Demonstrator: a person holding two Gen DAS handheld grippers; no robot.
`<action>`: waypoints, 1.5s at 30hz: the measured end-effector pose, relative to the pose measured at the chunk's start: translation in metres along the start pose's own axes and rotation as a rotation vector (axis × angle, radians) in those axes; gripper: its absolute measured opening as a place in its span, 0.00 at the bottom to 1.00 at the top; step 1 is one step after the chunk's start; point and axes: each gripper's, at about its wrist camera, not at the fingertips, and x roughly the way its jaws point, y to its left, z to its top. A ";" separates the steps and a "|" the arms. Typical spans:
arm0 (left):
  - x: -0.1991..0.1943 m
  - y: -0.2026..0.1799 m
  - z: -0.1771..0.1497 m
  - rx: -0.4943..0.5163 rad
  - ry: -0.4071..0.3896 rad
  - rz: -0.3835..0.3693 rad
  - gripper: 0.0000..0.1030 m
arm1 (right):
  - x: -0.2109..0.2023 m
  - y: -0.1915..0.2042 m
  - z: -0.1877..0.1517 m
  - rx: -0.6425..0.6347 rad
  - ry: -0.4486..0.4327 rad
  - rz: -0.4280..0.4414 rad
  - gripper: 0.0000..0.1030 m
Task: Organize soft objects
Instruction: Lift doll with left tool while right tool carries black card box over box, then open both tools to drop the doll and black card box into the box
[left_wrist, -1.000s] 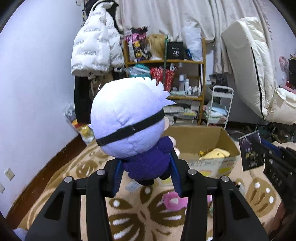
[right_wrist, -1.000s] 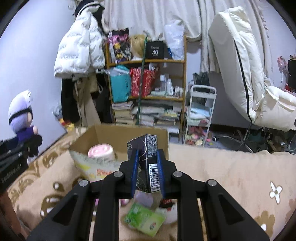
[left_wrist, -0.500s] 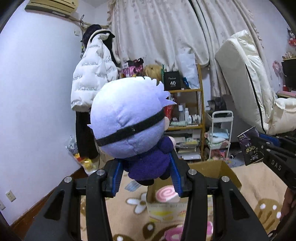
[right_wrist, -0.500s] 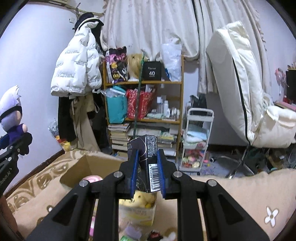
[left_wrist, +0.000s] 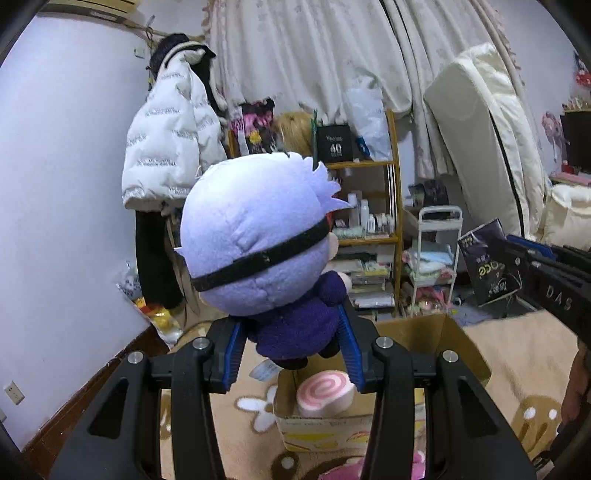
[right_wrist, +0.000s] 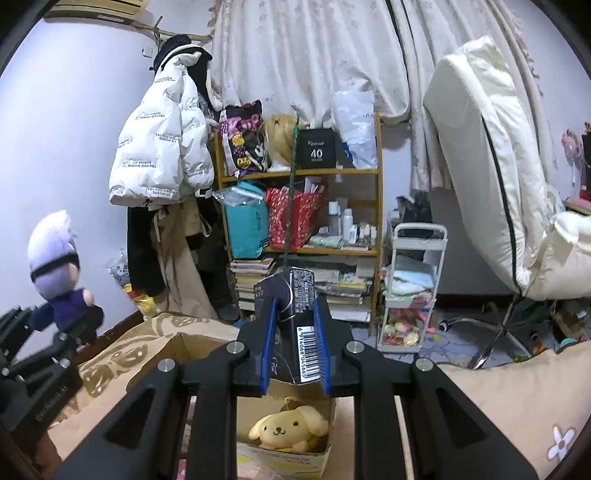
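Observation:
My left gripper (left_wrist: 290, 343) is shut on a plush doll (left_wrist: 258, 240) with a pale lilac head, black blindfold and purple body, held above the near left corner of an open cardboard box (left_wrist: 461, 343). A pink swirl-roll plush (left_wrist: 325, 393) lies inside the box. My right gripper (right_wrist: 293, 343) is shut on a black soft packet (right_wrist: 291, 310) with a barcode, held over the box (right_wrist: 162, 347), where a yellow dog plush (right_wrist: 288, 428) lies. The doll (right_wrist: 55, 266) and the packet (left_wrist: 487, 266) each show in the other view.
The box stands on a beige flower-patterned blanket (right_wrist: 498, 398). Behind it are a wooden shelf (right_wrist: 299, 221) full of bags and books, a white trolley (right_wrist: 415, 284), hanging coats (right_wrist: 162, 147) and a white mattress (right_wrist: 480, 166). A pink plush (left_wrist: 417, 461) lies in front of the box.
Both grippers have risen and moved toward the box with their loads. The views now tilt higher and the box sits right under the fingers.

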 end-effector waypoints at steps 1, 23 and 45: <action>0.003 -0.001 -0.002 0.006 0.008 0.002 0.43 | 0.003 -0.002 -0.002 0.011 0.011 0.008 0.20; 0.051 -0.018 -0.039 0.049 0.191 -0.040 0.43 | 0.050 -0.019 -0.046 0.096 0.171 0.061 0.21; 0.067 -0.020 -0.057 0.028 0.318 -0.128 0.44 | 0.067 -0.018 -0.064 0.080 0.236 0.062 0.22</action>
